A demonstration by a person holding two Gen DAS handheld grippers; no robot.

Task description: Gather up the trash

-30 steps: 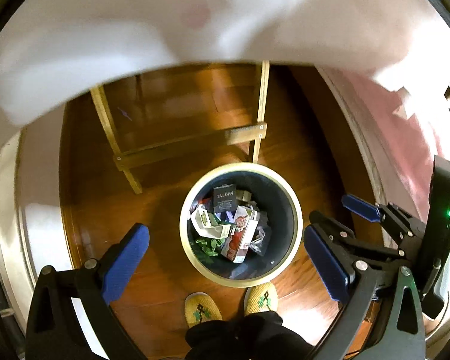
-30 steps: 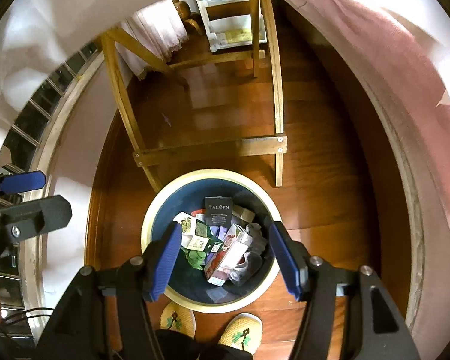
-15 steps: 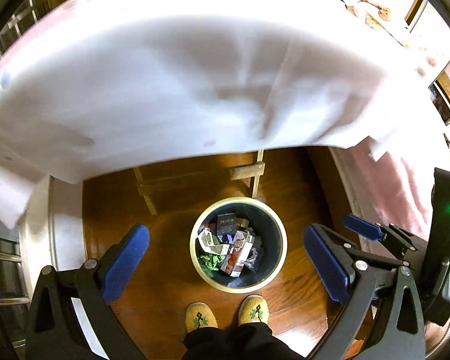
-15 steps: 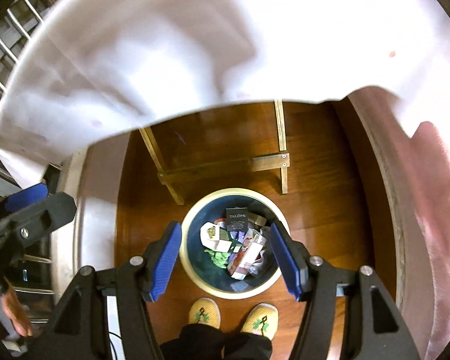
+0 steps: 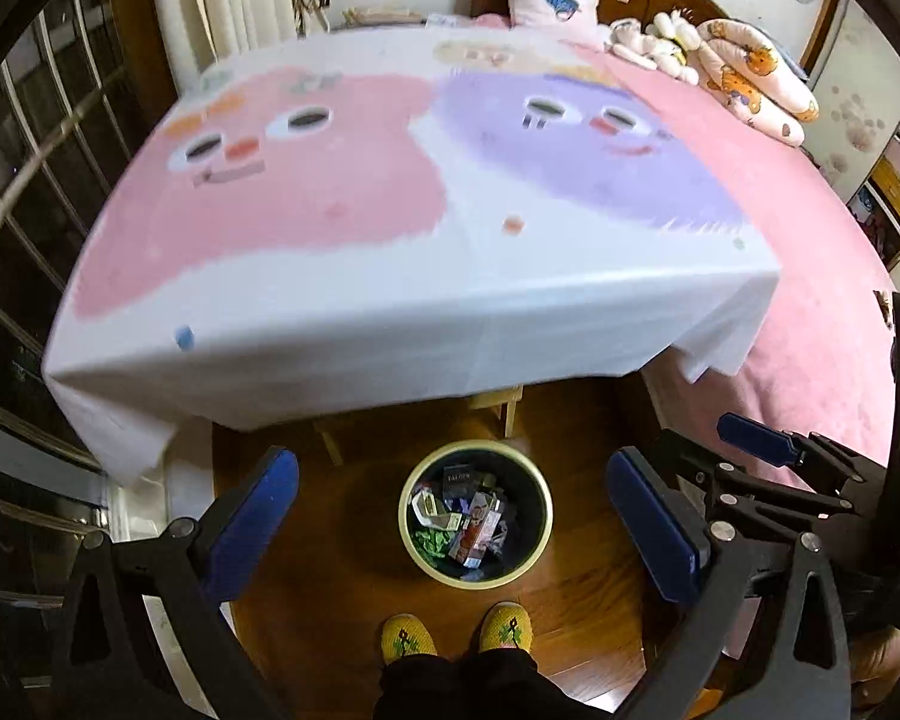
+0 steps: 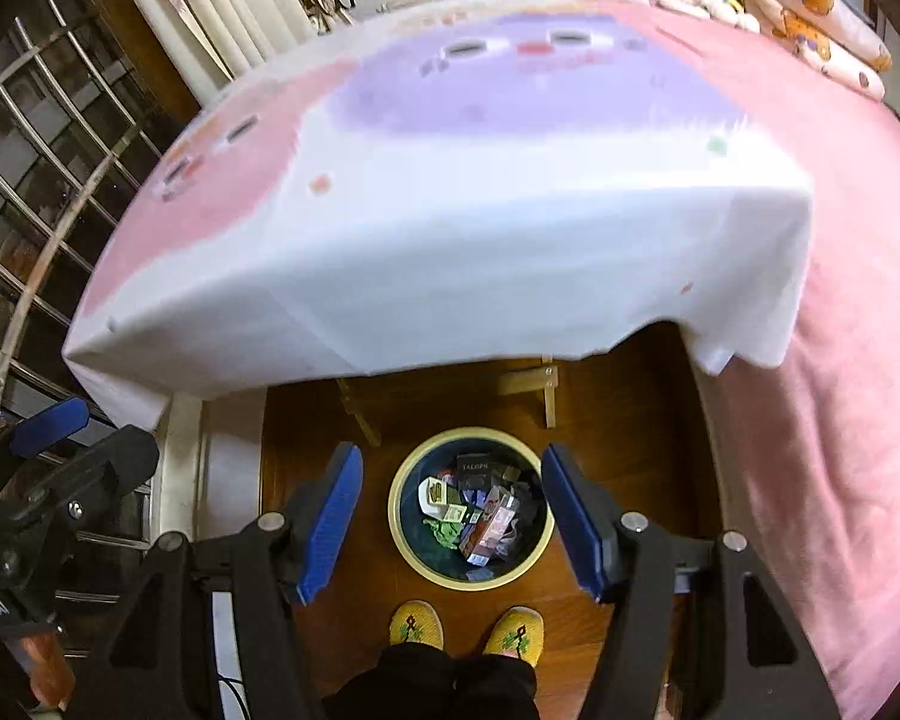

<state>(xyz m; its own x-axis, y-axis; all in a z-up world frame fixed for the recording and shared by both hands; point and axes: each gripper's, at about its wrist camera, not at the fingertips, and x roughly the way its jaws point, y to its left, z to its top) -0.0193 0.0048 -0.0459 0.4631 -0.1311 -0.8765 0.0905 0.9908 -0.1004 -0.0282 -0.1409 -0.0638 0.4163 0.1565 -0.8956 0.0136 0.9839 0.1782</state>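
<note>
A round dark trash bin with a cream rim stands on the wooden floor far below both grippers. It holds trash: a black box, cartons, wrappers and something green. My left gripper hangs open high above the bin, with nothing between its blue pads. My right gripper is open and empty as well, framing the bin from above. In the left wrist view a blue pad of the right gripper shows at the right edge.
A table under a white cloth with pink and purple cartoon faces juts out just beyond the bin. A pink bed with a pillow and soft toys lies to the right, a barred window to the left. The person's yellow slippers stand beside the bin.
Both grippers have risen well above the bin, which now looks smaller. The tablecloth's underside gave way to its top, and the bed came into view. Both grippers stayed open.
</note>
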